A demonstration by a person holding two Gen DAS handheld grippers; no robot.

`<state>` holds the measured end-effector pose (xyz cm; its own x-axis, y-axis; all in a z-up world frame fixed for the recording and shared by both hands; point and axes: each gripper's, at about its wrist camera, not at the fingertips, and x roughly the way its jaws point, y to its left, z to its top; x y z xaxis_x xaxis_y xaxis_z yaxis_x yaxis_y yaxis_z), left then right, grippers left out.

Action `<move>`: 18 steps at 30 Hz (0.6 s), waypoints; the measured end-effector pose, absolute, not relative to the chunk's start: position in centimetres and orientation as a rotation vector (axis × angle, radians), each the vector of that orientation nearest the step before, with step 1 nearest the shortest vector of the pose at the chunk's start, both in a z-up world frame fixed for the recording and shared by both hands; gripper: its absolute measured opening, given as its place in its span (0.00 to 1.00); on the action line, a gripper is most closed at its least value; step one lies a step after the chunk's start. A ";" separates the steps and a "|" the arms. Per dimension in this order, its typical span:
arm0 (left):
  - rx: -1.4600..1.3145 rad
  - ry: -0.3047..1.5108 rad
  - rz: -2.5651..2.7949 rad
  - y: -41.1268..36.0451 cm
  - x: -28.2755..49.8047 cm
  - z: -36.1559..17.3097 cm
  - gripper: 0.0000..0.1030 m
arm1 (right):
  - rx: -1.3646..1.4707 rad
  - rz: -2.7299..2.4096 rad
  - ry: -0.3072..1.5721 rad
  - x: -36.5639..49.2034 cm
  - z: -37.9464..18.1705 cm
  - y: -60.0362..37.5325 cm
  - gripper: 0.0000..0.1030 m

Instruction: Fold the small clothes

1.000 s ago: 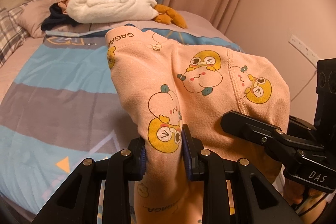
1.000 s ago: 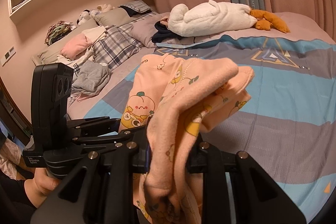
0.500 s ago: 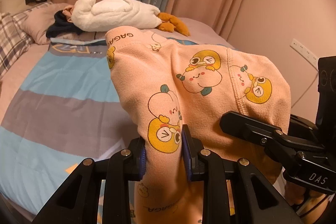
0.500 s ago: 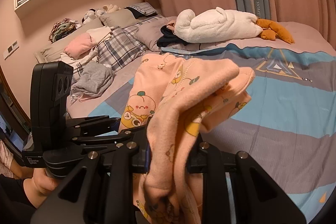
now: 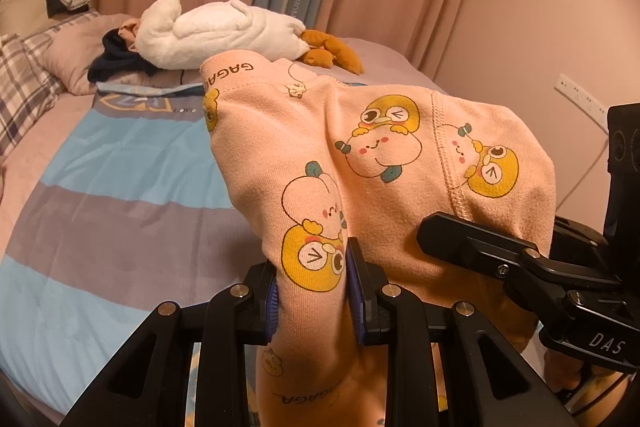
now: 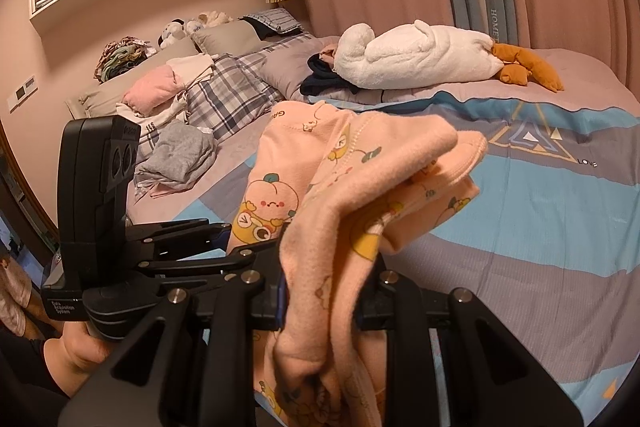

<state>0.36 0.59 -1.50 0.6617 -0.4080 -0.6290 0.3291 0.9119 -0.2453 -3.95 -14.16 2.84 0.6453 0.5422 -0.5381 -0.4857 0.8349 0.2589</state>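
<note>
A small peach garment (image 5: 380, 163) printed with cartoon ducks and peaches hangs in the air above the bed, held between both grippers. My left gripper (image 5: 314, 291) is shut on a fold of it, blue pads pressing the cloth from both sides. My right gripper (image 6: 324, 291) is shut on another bunched edge of the same garment (image 6: 360, 187), whose fleecy inside shows. In the left wrist view the right gripper (image 5: 436, 233) reaches in from the right under the cloth. In the right wrist view the left gripper (image 6: 224, 231) comes in from the left, with a hand (image 6: 76, 351) on its handle.
The bed (image 6: 540, 211) has a blue and grey striped cover. A white plush goose (image 6: 412, 59) with orange feet lies at the far side beside dark clothing (image 6: 324, 75). Pillows, a plaid blanket (image 6: 228, 99) and a grey garment (image 6: 180, 159) sit at the left. A wall socket (image 5: 580, 101) is at the right.
Both views have tilted up slightly, so the bed and the goose sit lower in the pictures. The garment and both grips are unchanged.
</note>
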 end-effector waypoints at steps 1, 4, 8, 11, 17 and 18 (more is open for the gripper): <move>-0.113 0.737 -0.417 0.6 0.4 -1.5 0.26 | 0.094 0.586 0.642 -3.9 2.9 -14.1 0.24; -0.108 0.736 -0.416 0.5 0.4 -1.4 0.26 | 0.094 0.586 0.642 -3.8 3.0 -14.2 0.24; -0.107 0.736 -0.416 0.5 0.5 -1.4 0.26 | 0.093 0.586 0.642 -3.9 2.9 -14.2 0.24; -0.109 0.736 -0.416 0.5 0.5 -1.4 0.26 | 0.094 0.586 0.642 -3.9 2.9 -14.1 0.24; -0.110 0.737 -0.413 0.5 0.6 -1.4 0.26 | 0.094 0.585 0.642 -3.9 2.9 -14.1 0.24; -0.110 0.737 -0.414 0.6 0.7 -1.3 0.26 | 0.093 0.585 0.642 -3.9 2.9 -14.1 0.24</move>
